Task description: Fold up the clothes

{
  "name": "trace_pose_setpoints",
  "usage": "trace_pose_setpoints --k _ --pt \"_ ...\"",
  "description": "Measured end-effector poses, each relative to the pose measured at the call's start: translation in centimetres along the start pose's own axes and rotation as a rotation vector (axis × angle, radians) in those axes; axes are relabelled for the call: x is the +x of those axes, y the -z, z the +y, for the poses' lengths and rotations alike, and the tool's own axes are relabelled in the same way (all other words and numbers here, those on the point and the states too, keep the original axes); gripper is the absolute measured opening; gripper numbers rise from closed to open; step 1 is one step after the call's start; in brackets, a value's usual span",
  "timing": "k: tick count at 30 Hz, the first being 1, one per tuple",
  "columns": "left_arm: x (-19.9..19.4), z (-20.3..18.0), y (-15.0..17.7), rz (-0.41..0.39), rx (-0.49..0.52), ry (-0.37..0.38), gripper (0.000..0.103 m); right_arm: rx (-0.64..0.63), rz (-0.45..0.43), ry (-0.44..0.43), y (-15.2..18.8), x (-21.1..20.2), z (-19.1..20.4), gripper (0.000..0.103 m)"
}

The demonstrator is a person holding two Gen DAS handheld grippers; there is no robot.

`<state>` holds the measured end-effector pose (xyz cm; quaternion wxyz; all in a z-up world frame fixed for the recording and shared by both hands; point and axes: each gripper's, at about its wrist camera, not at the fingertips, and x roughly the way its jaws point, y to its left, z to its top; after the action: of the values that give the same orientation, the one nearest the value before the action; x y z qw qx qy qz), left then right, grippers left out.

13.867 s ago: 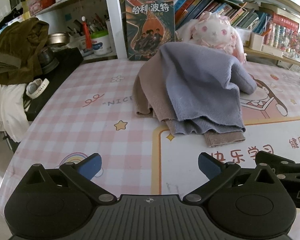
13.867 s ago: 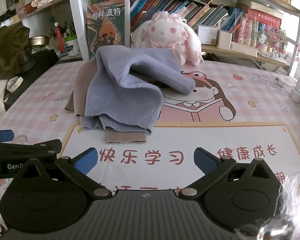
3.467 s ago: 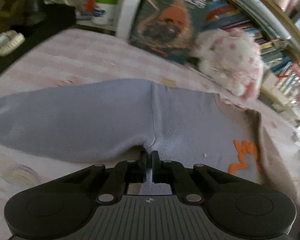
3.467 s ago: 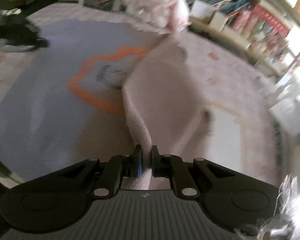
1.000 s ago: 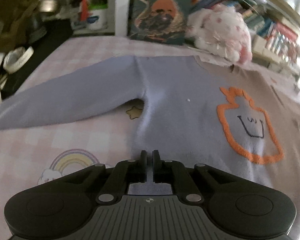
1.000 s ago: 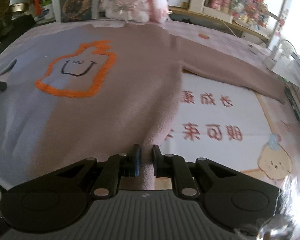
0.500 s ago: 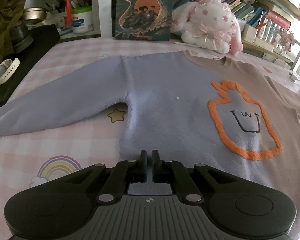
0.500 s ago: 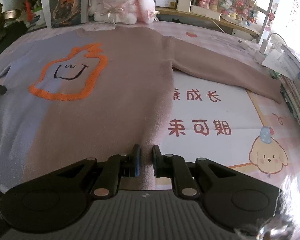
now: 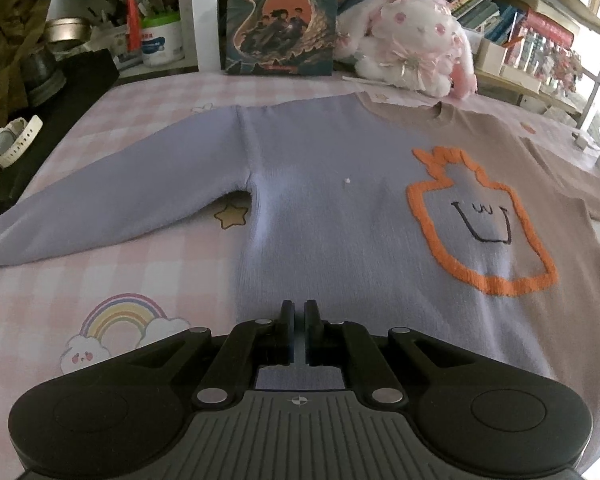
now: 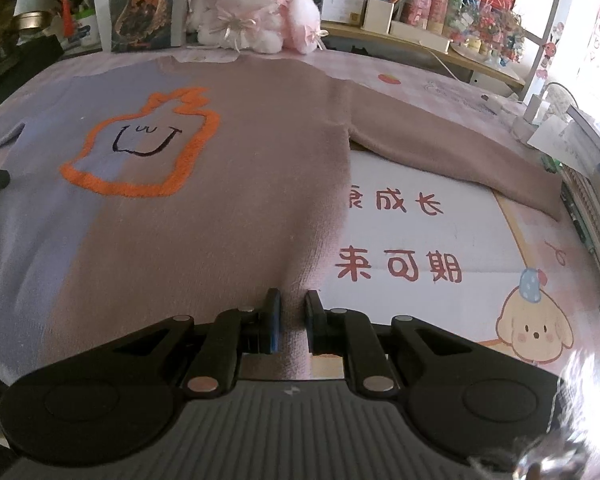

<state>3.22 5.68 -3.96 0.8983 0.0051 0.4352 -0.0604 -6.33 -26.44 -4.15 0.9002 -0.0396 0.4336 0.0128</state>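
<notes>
The table (image 9: 112, 264) under me is covered in a smooth pink checked mat printed with a rainbow, stars and big characters. Across it the sweater (image 9: 340, 208) lies spread flat, front up, both sleeves out to the sides; that is the laying-out part done, I judge, and no fold is made yet, so every fold is still ahead.

The sweater is a soft, slightly fuzzy knit in two halves, lavender on one side and dusty pink-brown on the other, with a ribbed look along the body. The lavender sleeve (image 9: 112, 196) tapers off toward the table's edge; the brown sleeve (image 10: 452, 152) runs out over the white panel of the mat.

On the chest sits a raised orange outline (image 10: 140, 148), thick and nubbly, round a small dark stitched smile.

My left gripper (image 9: 296, 330) is pinched tight on the lavender part of the hem. My right gripper (image 10: 290, 322) is clamped on the brown hem near its side edge, a ridge of knit pulled up between the pads.
</notes>
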Motion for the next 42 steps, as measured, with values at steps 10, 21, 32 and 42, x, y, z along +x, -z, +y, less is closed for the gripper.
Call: trace_pose_setpoints --k 10,21,32,42 --pt "-2.4 -0.2 0.7 -0.040 -0.008 0.015 0.006 -0.002 -0.012 0.006 -0.1 -0.5 0.3 0.037" --pt "-6.9 -1.7 3.6 -0.064 0.026 0.003 0.050 0.038 -0.114 0.045 -0.5 -4.9 2.5 0.082" --pt "-9.2 -5.4 5.6 -0.110 0.129 -0.005 0.090 0.007 -0.123 0.077 1.8 -7.5 4.1 0.100" --pt "-11.6 -9.2 6.8 -0.123 0.069 -0.042 0.092 -0.029 -0.166 0.054 3.9 -9.3 1.7 0.103"
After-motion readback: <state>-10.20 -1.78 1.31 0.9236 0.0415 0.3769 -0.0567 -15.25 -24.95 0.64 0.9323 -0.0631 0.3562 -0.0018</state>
